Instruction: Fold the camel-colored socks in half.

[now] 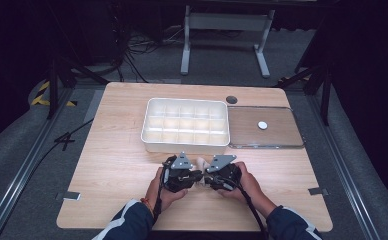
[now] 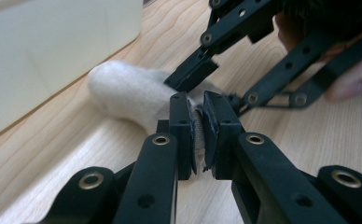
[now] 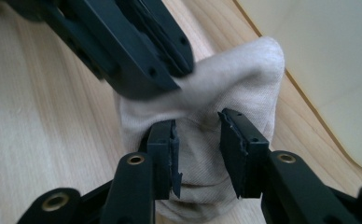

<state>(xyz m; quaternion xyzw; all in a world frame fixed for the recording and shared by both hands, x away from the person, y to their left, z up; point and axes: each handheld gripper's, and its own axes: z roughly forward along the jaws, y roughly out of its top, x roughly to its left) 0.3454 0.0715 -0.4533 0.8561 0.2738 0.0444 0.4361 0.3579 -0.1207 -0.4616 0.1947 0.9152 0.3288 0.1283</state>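
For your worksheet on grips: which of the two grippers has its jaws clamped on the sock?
The left gripper: its jaws pinch a fold of the sock. The right gripper has a clear gap between its jaws.

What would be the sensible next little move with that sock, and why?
Probably bring the right gripper shut on the beige sock. Its jaws stand apart over the fabric without pinching it, while the left gripper already clamps a fold. The sock lies on the table just in front of the white divided box, so a second grip would steady it.

left gripper pinching beige sock
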